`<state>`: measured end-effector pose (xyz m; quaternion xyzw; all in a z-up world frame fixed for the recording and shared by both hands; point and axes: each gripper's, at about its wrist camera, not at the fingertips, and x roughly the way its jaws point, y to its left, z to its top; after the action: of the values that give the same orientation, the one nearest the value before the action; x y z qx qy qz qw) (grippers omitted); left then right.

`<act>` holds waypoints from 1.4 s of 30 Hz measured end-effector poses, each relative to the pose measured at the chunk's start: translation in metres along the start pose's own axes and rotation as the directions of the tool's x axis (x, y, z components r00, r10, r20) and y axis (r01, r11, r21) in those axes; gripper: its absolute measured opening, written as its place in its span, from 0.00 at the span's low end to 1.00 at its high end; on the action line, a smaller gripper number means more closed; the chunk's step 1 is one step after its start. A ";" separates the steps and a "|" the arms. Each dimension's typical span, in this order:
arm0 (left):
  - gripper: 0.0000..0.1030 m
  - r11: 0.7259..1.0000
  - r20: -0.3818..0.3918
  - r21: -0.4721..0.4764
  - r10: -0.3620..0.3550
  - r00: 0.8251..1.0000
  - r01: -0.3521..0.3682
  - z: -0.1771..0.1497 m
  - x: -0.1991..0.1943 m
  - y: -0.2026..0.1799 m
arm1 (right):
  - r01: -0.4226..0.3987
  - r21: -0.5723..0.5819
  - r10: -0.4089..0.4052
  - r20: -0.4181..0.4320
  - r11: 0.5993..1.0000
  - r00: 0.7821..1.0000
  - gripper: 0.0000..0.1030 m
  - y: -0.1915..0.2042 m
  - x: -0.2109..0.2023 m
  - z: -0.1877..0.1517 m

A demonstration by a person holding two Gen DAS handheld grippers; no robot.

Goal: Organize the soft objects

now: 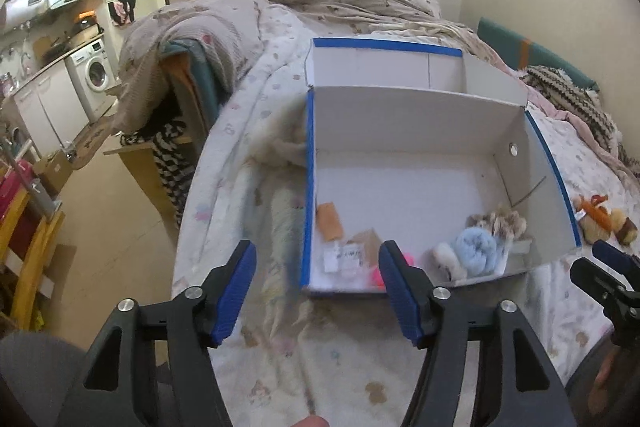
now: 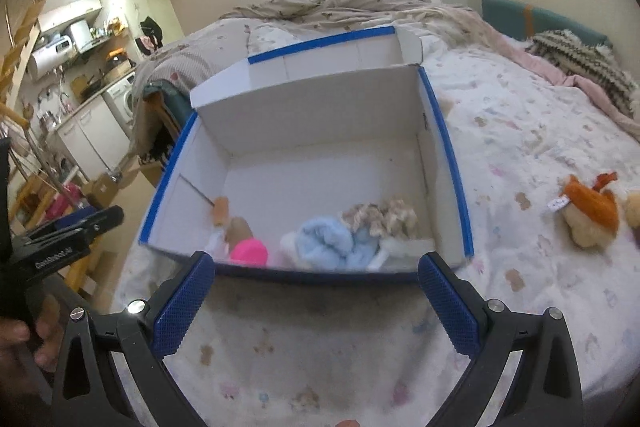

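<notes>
Left gripper (image 1: pixel 316 291): jaws partly open, nothing between them; only the printed bedspread (image 1: pixel 340 367) shows in the gap. Right gripper (image 2: pixel 316 301): jaws spread to their widest, likewise empty. Both hover above the near edge of the bed, just short of the box's near wall.

The white box (image 2: pixel 320 115) with blue-taped rim sits on the bed, lid folded back on its far side. Soft items lie bunched along its near wall: a pink ball (image 2: pixel 248 253) toward the near left corner, a light-blue fluffy roll (image 2: pixel 328 239) at the middle, a beige curly piece (image 2: pixel 380 217) behind it, and a small orange-tan item (image 2: pixel 221 209) by the left wall. The far half of the box floor is bare.

Outstanding item, by judgement: an orange-and-cream plush toy (image 2: pixel 592 211) lies on the bed outside the box, beyond its right wall, near the right edge of the bed. A second plush behind it is partly cut off by the frame.

Hazards:
- The plush is soft; a shallow pinch on fur alone may slip during the lift.
- Its label tag could be caught instead of the body, letting the toy swing.
- The box is light cardboard on a yielding bedspread; a jaw striking the right wall may shift or tip it.
- Dropping short of the rim leaves the toy outside
</notes>
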<state>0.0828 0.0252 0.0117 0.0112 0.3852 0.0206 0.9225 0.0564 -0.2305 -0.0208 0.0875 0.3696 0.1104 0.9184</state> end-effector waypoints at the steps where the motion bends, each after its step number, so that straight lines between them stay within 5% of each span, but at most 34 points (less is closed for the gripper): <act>1: 0.59 1.000 -0.002 -0.002 0.002 1.000 -0.002 -0.005 -0.001 0.002 | 0.002 -0.001 -0.002 0.000 1.000 1.000 1.00 0.001 -0.002 -0.005; 3: 0.62 1.000 -0.010 -0.012 0.010 1.000 -0.010 -0.014 -0.001 0.005 | 0.014 -0.006 -0.014 -0.002 1.000 1.000 1.00 0.004 -0.005 -0.011; 5: 0.71 0.999 -0.013 -0.034 0.017 1.000 -0.017 -0.021 -0.001 0.010 | 0.006 0.016 -0.006 -0.009 1.000 1.000 1.00 0.004 -0.004 -0.015; 7: 0.90 0.998 -0.009 -0.059 0.012 1.000 -0.012 -0.022 -0.001 0.013 | 0.016 0.017 -0.016 -0.016 1.000 1.000 1.00 0.004 -0.001 -0.016; 9: 0.94 0.997 0.009 -0.077 -0.005 1.000 0.006 -0.021 -0.002 0.016 | 0.040 -0.002 -0.040 -0.008 0.999 0.999 1.00 0.005 0.001 -0.016; 21: 0.95 0.999 0.060 -0.030 0.038 0.997 -0.036 -0.020 -0.006 0.007 | 0.069 -0.048 -0.062 0.124 0.996 0.990 1.00 0.012 -0.014 -0.011; 42: 0.95 1.000 0.074 -0.006 0.018 0.997 -0.018 -0.023 -0.012 -0.001 | 0.074 -0.031 -0.070 0.128 0.997 0.989 1.00 0.010 -0.014 -0.007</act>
<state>0.0581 0.0235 0.0046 0.0127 0.3507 0.0296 0.9359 0.0401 -0.2240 -0.0143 0.0648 0.3116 0.0780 0.9448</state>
